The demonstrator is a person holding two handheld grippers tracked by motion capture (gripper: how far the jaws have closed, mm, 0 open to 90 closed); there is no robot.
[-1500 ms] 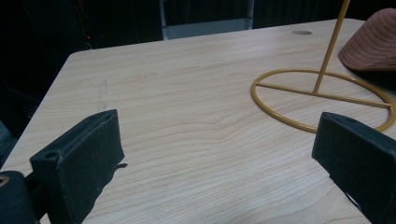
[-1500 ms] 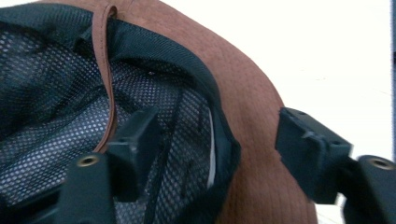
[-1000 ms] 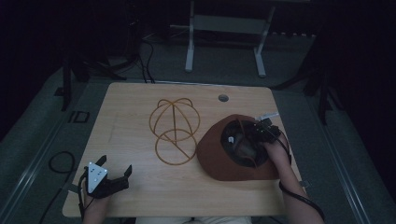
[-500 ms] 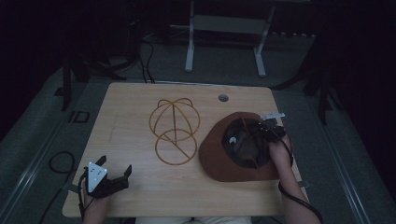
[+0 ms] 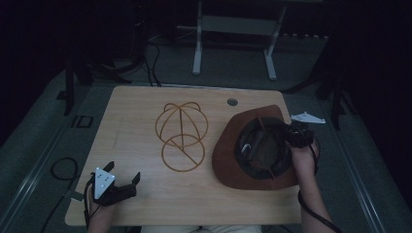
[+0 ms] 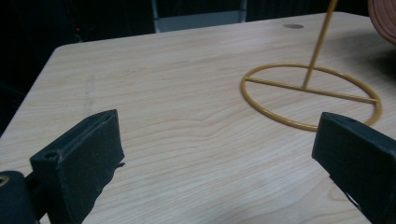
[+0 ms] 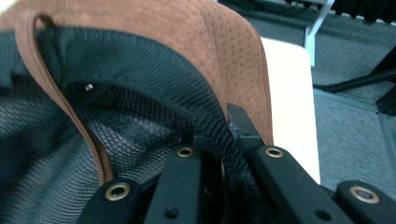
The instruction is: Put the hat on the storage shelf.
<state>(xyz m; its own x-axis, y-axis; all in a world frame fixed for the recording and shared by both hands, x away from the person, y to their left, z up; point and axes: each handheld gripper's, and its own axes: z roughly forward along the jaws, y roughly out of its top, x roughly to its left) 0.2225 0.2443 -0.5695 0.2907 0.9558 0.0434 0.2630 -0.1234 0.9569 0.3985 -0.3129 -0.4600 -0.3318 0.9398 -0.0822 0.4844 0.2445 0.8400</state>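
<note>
Two grippers, one hat: my right gripper point(image 7: 219, 140) has just clamped the brown hat's point(image 5: 243, 167) black inner band at table's right; left gripper point(image 5: 121, 182) rests wide open, empty, w/ wire stand point(image 5: 180, 136) nearby.

matt brown suede-like hat point(image 5: 228, 155) with black mesh lining, thin gold metal wire stand point(image 5: 180, 136), smooth pale wood-grain table point(image 5: 136, 111).

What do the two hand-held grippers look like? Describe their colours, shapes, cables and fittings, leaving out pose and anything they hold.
Both grippers are black, each with two blocky jaws. The left gripper carries a grey three-cornered plate dotted with small marks, and a dark cable trails from it. The right gripper has a similar pale plate and a dark cable; its own view shows brass-coloured eyelets along its black arms. No sleeves can be made out.
</note>
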